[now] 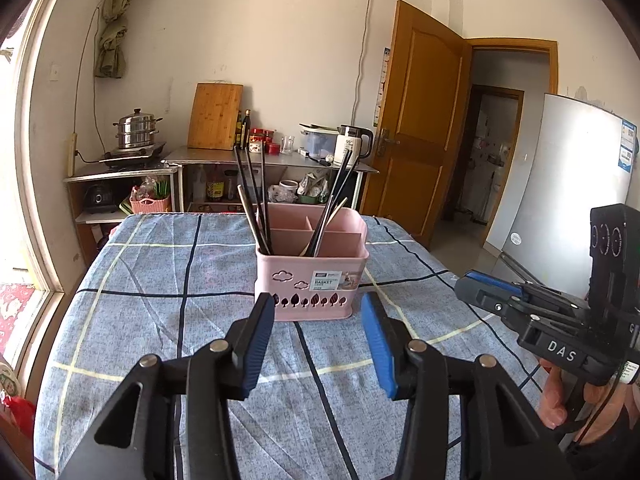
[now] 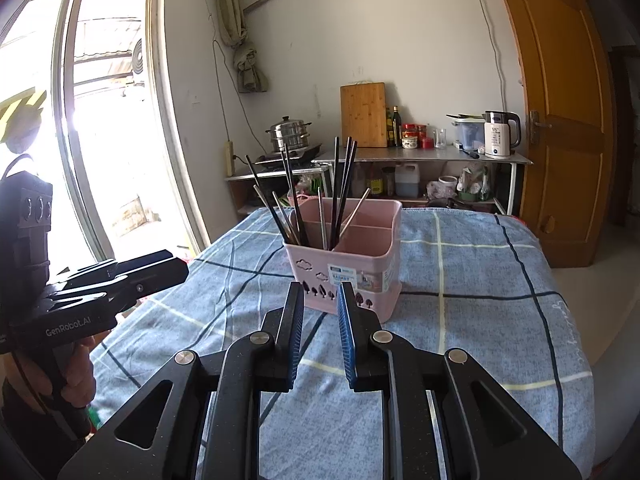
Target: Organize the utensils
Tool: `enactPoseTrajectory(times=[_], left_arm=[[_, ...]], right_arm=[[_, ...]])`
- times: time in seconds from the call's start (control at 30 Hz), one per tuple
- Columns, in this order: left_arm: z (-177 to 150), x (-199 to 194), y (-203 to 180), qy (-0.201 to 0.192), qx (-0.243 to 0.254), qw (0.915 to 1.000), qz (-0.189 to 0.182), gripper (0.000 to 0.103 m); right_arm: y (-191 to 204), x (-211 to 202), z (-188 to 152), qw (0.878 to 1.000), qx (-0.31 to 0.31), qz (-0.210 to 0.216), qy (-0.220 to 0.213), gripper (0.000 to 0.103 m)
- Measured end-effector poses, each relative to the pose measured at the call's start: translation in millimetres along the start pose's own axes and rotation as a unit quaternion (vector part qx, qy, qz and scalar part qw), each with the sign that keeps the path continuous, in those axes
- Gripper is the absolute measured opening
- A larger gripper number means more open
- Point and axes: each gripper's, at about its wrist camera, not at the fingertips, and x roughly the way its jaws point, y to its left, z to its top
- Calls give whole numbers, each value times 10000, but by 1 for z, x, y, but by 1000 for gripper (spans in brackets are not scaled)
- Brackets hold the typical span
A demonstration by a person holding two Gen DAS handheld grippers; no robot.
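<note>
A pink divided utensil basket [image 1: 312, 280] [image 2: 360, 260] stands upright on the blue checked tablecloth [image 1: 160, 280] [image 2: 480, 280]. Several black chopsticks [image 1: 252, 188] [image 2: 340, 184] and a few lighter sticks lean in its compartments. My left gripper [image 1: 318, 304] hangs just in front of the basket, open, with nothing between its blue pads. My right gripper [image 2: 321, 290] also points at the basket from close by, its jaws a narrow gap apart and empty. Each gripper shows at the side of the other's view: the right gripper [image 1: 480, 288] and the left gripper [image 2: 160, 264], each held by a hand.
Behind the table a metal counter [image 1: 272, 158] carries a kettle [image 1: 352, 142], a cutting board [image 1: 216, 116] and jars. A steamer pot [image 1: 136, 128] sits on a stove at the left. A wooden door [image 1: 420, 128] and a fridge [image 1: 568, 184] stand at the right, and a window [image 2: 100, 120] at the left.
</note>
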Motion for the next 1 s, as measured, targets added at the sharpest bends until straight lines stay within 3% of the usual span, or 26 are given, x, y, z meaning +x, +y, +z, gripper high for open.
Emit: enactPoseTrajectory(times=[0.13, 0.53, 1.0], left_arm=[[-18, 3, -7, 77, 163, 9996, 201, 48], [-61, -13, -16, -88, 138, 9996, 228, 48], [-83, -14, -24, -165, 196, 9990, 374, 48]], right_arm=[[7, -3, -17, 10000, -13, -75, 47, 18], [19, -12, -56, 9997, -54, -233, 67, 19], [23, -15, -80, 9990, -137, -424, 52, 19]])
